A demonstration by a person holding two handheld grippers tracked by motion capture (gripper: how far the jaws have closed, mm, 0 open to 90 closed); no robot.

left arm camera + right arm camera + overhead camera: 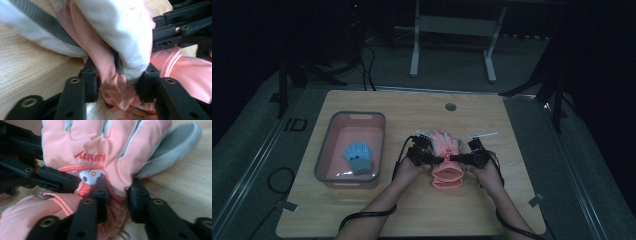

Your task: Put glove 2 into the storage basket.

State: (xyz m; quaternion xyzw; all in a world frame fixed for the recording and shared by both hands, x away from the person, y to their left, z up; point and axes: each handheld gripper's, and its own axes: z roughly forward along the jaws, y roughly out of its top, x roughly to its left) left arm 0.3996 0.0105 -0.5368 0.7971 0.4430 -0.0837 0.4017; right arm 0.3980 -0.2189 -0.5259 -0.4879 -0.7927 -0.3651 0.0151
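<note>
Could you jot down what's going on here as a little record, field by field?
Surface: wooden table
Item in hand: pink glove, lying on the table
Left gripper: jaws pinching the glove's pink fabric
Right gripper: jaws pinching the glove near its cuff
Container: pink bin with grey rim, left of the glove
In the bin: blue glove

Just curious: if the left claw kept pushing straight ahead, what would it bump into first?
It is already clamped on the pink glove; straight beyond that, probably the right claw, gripping the glove from the opposite side.
</note>
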